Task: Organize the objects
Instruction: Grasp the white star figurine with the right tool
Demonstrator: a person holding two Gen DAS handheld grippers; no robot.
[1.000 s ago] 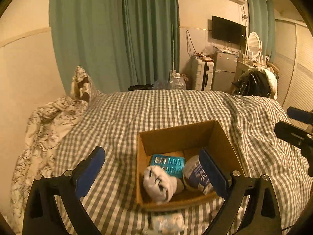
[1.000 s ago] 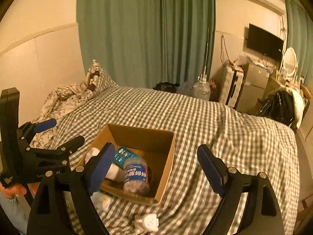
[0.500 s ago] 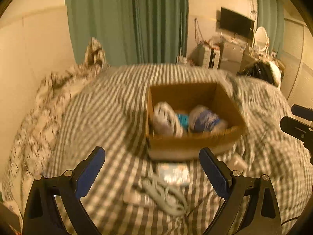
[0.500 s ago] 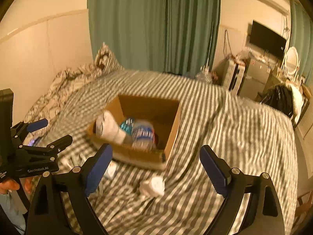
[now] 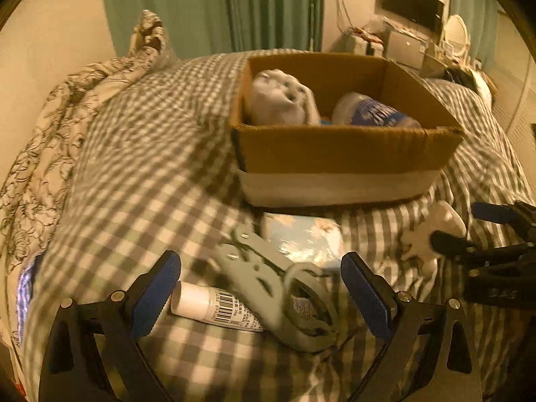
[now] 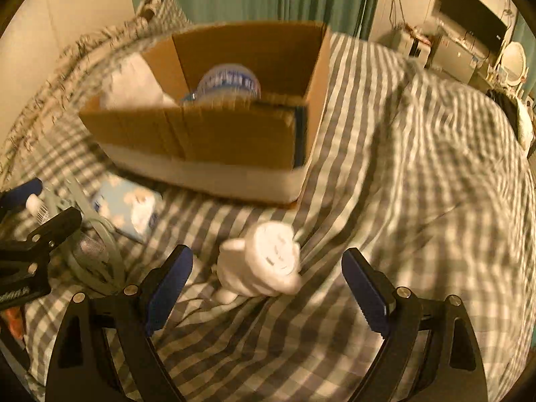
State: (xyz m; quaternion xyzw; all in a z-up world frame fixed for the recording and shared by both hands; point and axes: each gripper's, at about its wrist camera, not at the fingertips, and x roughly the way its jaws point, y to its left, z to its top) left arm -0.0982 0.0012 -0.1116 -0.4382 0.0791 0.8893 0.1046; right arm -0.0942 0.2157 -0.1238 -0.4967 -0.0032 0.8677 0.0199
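Note:
A cardboard box stands on the checked bed and holds a white rolled sock and a water bottle. My left gripper is open just above a grey-green tool lying across a white tube. A light blue packet lies between them and the box. My right gripper is open, low over a white rolled sock, which also shows in the left wrist view.
A crumpled floral duvet and pillow lie at the left of the bed. Green curtains, a TV and cluttered furniture stand beyond the bed's far side. The checked cover spreads to the right of the box.
Both grippers have dropped low and moved forward toward the bed; the loose items in front of the box now sit between the fingers. Both stay open.

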